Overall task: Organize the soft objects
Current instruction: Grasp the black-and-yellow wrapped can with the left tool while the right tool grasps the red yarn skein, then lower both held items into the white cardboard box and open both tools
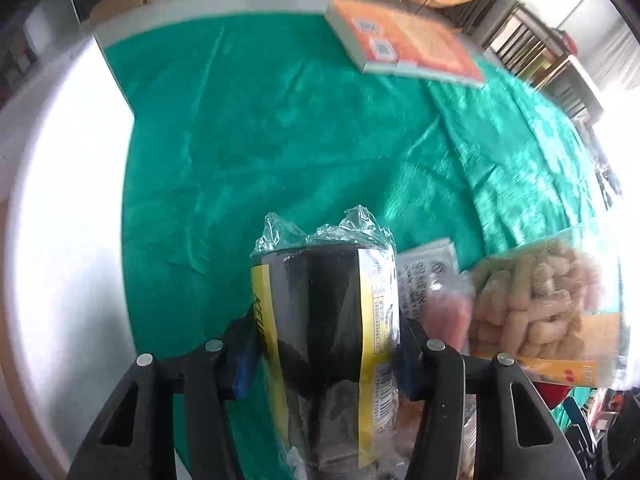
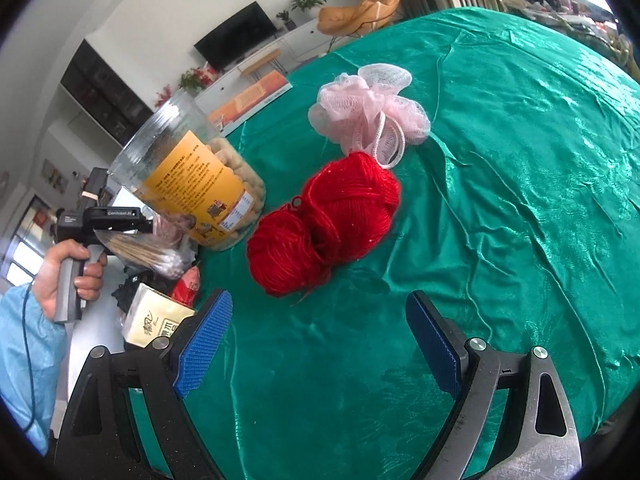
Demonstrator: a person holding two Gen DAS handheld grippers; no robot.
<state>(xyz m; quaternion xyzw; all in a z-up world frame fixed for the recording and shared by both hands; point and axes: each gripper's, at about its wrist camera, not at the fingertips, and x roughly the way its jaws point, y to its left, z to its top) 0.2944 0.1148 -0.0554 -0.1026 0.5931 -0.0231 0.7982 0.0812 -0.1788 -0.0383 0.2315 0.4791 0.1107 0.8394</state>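
Note:
In the left wrist view my left gripper is shut on a black roll in clear plastic wrap with a yellow label; both blue pads press its sides. My right gripper stands open over the green cloth, nothing between its fingers. Just ahead of it lies a red ball of yarn. Behind the yarn rests a pink mesh bath pouf, its cord loop touching the yarn.
A clear jar of biscuits stands left of the yarn. Below it lie a cotton swab bag, a tissue pack and a red packet. A hand holds the other gripper's handle. An orange book lies far across the cloth.

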